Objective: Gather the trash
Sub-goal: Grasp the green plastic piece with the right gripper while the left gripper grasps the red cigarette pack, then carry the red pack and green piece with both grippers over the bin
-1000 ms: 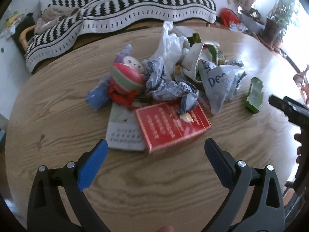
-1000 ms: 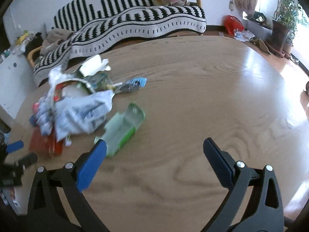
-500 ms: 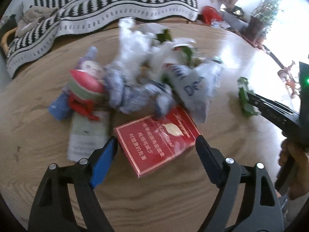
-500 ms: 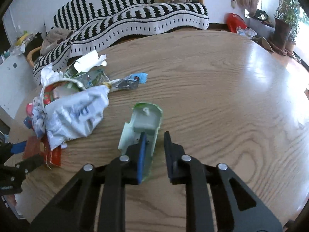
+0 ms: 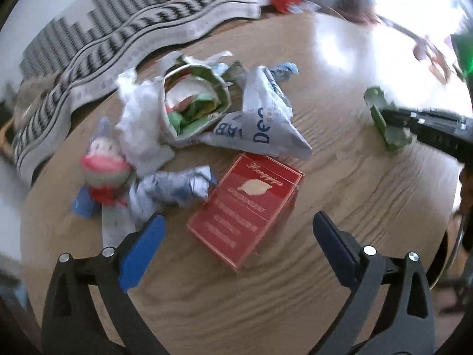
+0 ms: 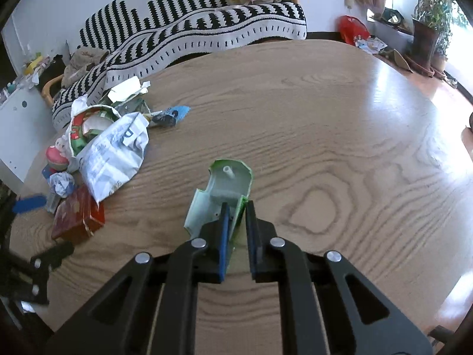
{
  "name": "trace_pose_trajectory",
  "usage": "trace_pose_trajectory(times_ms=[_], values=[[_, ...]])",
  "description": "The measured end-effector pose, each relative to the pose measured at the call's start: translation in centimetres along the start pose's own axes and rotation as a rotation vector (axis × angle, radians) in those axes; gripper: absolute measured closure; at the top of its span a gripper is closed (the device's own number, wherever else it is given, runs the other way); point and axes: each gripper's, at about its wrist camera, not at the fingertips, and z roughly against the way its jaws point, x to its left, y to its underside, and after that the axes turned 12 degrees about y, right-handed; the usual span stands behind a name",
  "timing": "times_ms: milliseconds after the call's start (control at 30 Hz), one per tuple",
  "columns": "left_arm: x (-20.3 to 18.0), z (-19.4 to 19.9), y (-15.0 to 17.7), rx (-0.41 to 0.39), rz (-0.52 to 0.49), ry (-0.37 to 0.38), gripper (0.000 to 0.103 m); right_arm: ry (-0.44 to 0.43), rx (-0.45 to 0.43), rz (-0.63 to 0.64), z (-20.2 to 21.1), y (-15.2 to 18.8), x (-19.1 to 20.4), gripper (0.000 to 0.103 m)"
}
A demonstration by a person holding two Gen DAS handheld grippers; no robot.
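A flattened green carton [image 6: 227,183] lies on the round wooden table [image 6: 325,118]. My right gripper [image 6: 237,207] is closing, its pads pinching the carton's near edge. The left wrist view shows that carton [image 5: 381,115] at the right, in the same black jaws. A red box [image 5: 245,210] lies between the fingers of my left gripper [image 5: 238,220], whose jaws are opening and do not touch it. Beyond the box are a crumpled white printed bag [image 5: 266,121], a torn paper bowl [image 5: 195,103], a foil wad [image 5: 174,189] and a small doll [image 5: 103,165].
A sofa with a black-and-white striped blanket [image 6: 192,38] stands behind the table. A blue wrapper [image 6: 171,115] lies apart from the heap. Plant pots [image 6: 425,44] and a red bag [image 6: 353,28] sit on the floor at the far right. A hand [image 5: 467,183] shows at the right edge.
My right gripper moved onto the green carton and shut on its edge. My left gripper came closer to the red box, rolled, narrowed a little and widened again.
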Motion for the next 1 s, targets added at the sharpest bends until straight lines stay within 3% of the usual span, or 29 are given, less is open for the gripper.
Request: trace_pose_trajectory(times_ms=[67, 100, 167, 200, 233, 267, 367, 533, 667, 1000], values=[[1.1, -1.0, -0.3, 0.044, -0.014, 0.116, 0.006, -0.003, 0.002, -0.001, 0.1, 0.1, -0.1, 0.091], [1.4, -1.4, -0.4, 0.059, -0.023, 0.140, 0.007, -0.004, 0.002, -0.003, 0.1, 0.1, -0.2, 0.091], [1.5, -1.8, -0.5, 0.072, -0.050, 0.131, 0.007, -0.010, 0.004, -0.012, 0.1, 0.2, -0.2, 0.091], [1.5, -1.9, -0.5, 0.077, -0.061, 0.135, 0.014, -0.015, 0.007, -0.018, 0.0, 0.3, -0.3, 0.091], [1.4, -2.1, -0.6, 0.084, -0.065, 0.146, 0.030, -0.016, 0.009, -0.019, 0.0, 0.3, -0.3, 0.091], [1.3, -2.2, -0.6, 0.095, -0.059, 0.167, 0.035, -0.016, 0.009, -0.018, 0.0, 0.3, -0.2, 0.091], [1.0, -1.6, -0.5, 0.088, -0.021, 0.236, 0.037, -0.017, 0.002, -0.012, 0.2, 0.2, -0.2, 0.091], [0.4, -0.1, 0.2, 0.031, 0.060, 0.277, 0.040, -0.027, -0.004, -0.025, 0.5, 0.7, -0.5, 0.091], [0.1, 1.1, 0.3, -0.011, 0.082, 0.209, 0.040, -0.024, 0.003, -0.028, 0.5, 0.9, -0.8, 0.091], [-0.7, 1.2, 0.9, -0.002, 0.117, 0.143, 0.041, -0.039, 0.018, -0.054, 0.6, 1.5, -1.5, 0.096]])
